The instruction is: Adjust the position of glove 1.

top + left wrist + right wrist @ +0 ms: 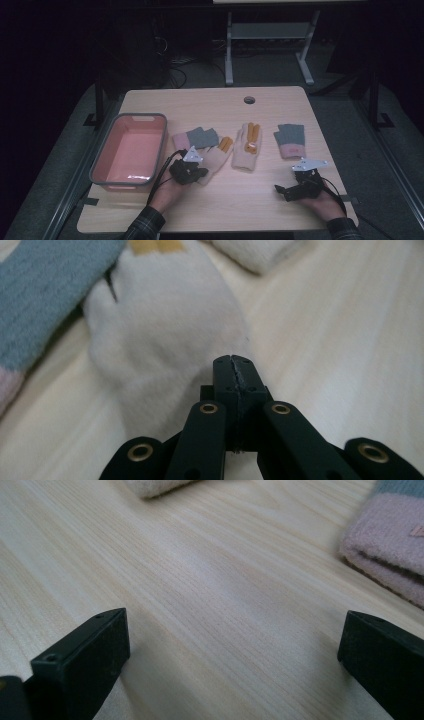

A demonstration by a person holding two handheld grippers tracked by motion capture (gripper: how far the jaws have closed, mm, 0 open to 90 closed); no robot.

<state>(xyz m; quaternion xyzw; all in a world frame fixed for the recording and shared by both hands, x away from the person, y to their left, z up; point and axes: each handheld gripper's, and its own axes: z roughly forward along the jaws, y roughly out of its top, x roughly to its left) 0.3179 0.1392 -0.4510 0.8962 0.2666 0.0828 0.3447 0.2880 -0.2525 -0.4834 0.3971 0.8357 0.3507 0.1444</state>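
Left gripper (233, 360) has its jaws pressed together at the cream glove's (165, 335) cuff edge, just beside the pink basin (102, 155), whose inside looks bare. Right gripper (235, 645) hangs spread over open tabletop (210, 580), near the pink-grey glove (390, 550).

Gloves: four in all | cream with orange fingertips: two (216, 159) (247, 147) | grey-and-pink: two (196, 138) (290, 140) | pink basin with grey rim: one (162, 131) | hand-held tools: two (202, 172) (278, 189) | surface: one (240, 200)
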